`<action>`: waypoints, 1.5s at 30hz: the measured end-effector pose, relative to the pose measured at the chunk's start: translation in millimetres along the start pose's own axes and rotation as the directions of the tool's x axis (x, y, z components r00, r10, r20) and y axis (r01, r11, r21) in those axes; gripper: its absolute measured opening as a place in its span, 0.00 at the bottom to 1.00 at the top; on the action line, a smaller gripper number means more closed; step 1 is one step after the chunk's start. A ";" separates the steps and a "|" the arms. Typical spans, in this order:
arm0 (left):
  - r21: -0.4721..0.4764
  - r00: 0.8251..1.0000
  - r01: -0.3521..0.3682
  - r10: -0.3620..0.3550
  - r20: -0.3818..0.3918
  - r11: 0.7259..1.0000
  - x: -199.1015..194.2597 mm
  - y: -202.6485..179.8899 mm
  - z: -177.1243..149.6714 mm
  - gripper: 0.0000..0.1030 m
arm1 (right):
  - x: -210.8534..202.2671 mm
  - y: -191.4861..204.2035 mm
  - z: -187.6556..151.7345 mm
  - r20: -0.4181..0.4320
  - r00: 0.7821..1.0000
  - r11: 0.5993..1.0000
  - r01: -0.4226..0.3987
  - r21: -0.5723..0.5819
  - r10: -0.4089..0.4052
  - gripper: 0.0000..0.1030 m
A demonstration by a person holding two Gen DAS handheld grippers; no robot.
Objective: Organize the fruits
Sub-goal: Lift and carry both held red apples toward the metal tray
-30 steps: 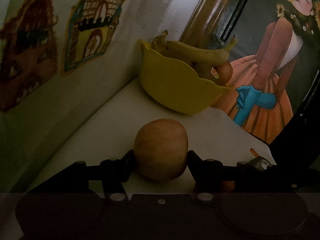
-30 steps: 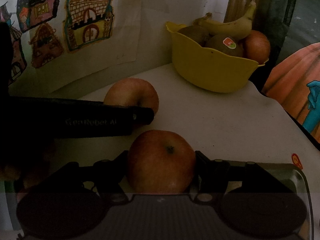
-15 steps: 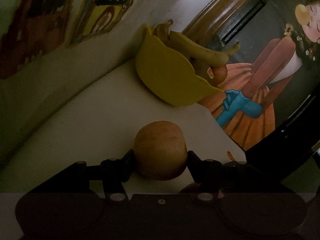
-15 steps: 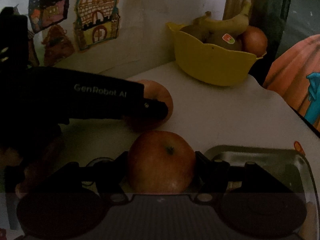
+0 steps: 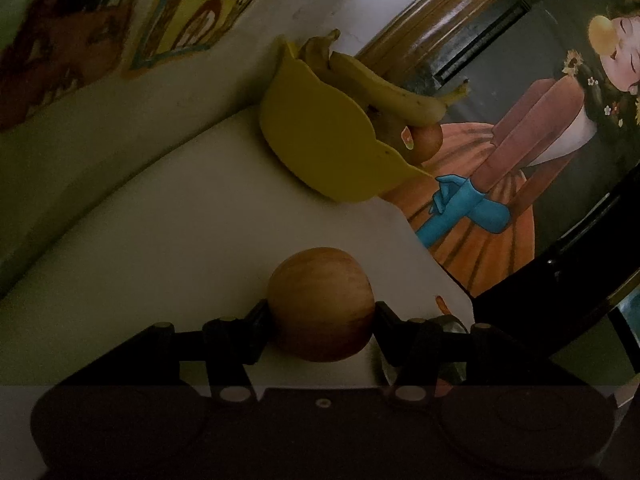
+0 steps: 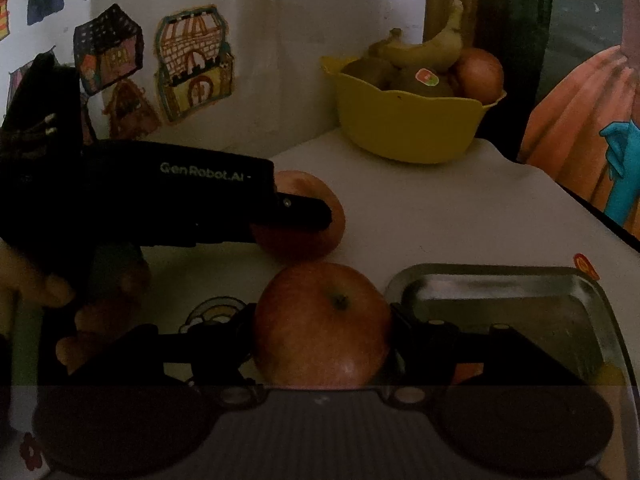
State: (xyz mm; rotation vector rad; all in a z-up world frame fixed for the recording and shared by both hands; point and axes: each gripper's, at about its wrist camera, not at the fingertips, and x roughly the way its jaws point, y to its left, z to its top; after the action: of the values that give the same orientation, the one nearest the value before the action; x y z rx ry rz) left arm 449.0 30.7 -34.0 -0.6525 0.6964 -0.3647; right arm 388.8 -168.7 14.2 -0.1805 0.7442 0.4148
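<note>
Both tools were loaded at the time of inspection. The left tool (image 5: pixel 320 312) was closed partway on a pale apple (image 5: pixel 321 304), its pads bearing on either side of the fruit; the right tool (image 6: pixel 322 328) was held somewhat wider on a redder apple (image 6: pixel 322 326), stem upward, gripped in the same manner. The governing relation was that of fruit to yellow bowl (image 6: pixel 408 124): the bowl stood at the far corner of the white worktop (image 6: pixel 440 208), ahead of both tools and well apart from them, already carrying bananas (image 6: pixel 428 50), a stickered fruit and another apple. From the left tool the bowl lay ahead and slightly right; from the right tool, ahead and right. In the right wrist view the left tool's apple sat further along the worktop, so the left hand was judged the nearer to the bowl. A steel tray (image 6: pixel 504 304) lay just beside the right tool on its right, apparently empty; which container was intended could not be determined. Both tools pointed downward and forward, the left view canted as from a rolled wrist. The person's fingers (image 6: pixel 40 286) gripped the left tool's handle. Lighting was poor
</note>
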 end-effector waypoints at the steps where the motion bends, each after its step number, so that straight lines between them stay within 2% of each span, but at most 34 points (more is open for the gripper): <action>1: -0.007 1.000 0.005 -0.005 -0.005 1.000 -0.3 0.8 0.1 0.53 | -0.5 -0.6 -0.3 0.002 1.000 1.000 -0.002 0.004 0.002 0.71; 12: -0.033 0.998 0.063 -0.063 -0.013 0.997 -5.3 -4.6 -2.2 0.53 | -19.5 -5.4 0.0 0.040 0.999 1.000 0.003 0.029 -0.004 0.71; 32: 0.003 0.991 0.131 -0.131 0.016 0.991 -20.0 -21.6 -9.0 0.53 | -48.3 -23.9 -6.4 0.080 0.996 0.995 0.042 0.088 -0.049 0.71; 45: 0.042 0.980 0.191 -0.193 0.044 0.981 -32.9 -38.7 -18.8 0.53 | -84.2 -52.8 -17.8 0.116 0.986 0.983 0.102 0.155 -0.121 0.71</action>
State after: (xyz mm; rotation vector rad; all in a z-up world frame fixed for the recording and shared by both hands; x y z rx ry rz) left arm 408.7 10.7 -3.9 -0.6927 0.5814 -0.5376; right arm 344.9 -247.2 60.0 -0.0552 0.6359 0.2600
